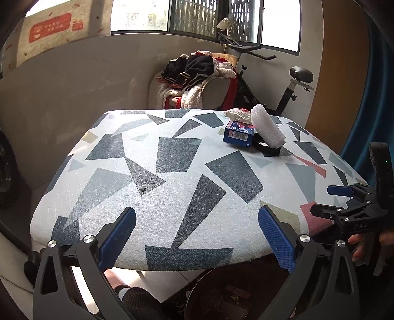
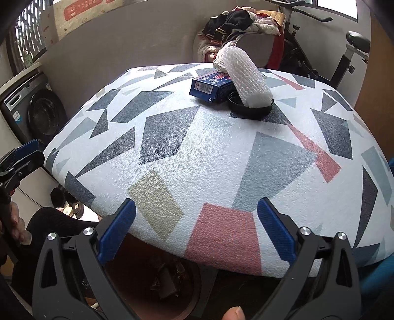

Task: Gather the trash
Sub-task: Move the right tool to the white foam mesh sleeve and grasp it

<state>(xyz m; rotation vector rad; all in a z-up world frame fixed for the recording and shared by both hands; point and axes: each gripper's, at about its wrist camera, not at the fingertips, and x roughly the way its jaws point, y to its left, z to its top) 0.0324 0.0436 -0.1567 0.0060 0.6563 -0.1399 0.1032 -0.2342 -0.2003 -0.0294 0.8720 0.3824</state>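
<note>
Left gripper [image 1: 197, 236]: I'm holding it wide open, gripping nothing, over the table's [image 1: 172, 197] near edge.
Box [image 1: 238, 133]: lying flat far right, barcode end facing me, long axis running away.
Foam sleeve [image 1: 267, 128]: leaning from box onto black lid [image 1: 264, 147].
Right gripper [image 2: 196, 230]: I'm keeping it fully open and empty, approaching the sleeve crosswise.
Bin [image 2: 152, 278]: waiting below.

Daylight pours through barred windows [image 1: 204, 17] onto a pale wall [image 1: 73, 81] behind a table covered in a geometric-print cloth [image 1: 172, 172]. An armchair heaped with clothes [image 1: 194, 76] stands beside a black exercise bike [image 1: 283, 81] in the corner. A front-loading washing machine [image 2: 32, 110] sits at the left.
</note>
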